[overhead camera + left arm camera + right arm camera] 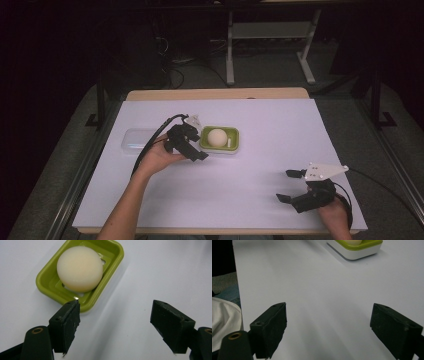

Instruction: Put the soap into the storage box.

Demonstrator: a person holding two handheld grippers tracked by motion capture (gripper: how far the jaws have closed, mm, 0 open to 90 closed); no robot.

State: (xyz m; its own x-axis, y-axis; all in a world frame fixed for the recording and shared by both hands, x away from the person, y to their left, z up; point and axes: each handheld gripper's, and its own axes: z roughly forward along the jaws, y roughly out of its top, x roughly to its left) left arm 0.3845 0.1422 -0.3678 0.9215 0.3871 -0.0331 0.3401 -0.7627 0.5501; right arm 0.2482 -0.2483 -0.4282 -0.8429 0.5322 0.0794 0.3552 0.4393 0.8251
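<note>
A cream ball (217,137) (80,268) rests in a small green dish (235,134) (113,261) with a white base, at the middle of the white table. My left gripper (196,145) (116,310) hovers just left of the dish, tilted down at it. It is open and holds nothing, and one jaw sits close to the dish's near corner. My right gripper (286,186) (329,313) is near the table's front right edge, open and with nothing in it. It points toward the dish (358,250), which lies far off in the right gripper view.
A clear plastic lid or box (137,139) lies left of the left hand. The white sheet (260,165) covers a wooden table, and its left edge (235,277) lies close in the right gripper view. A table frame (270,45) stands on the dark floor beyond.
</note>
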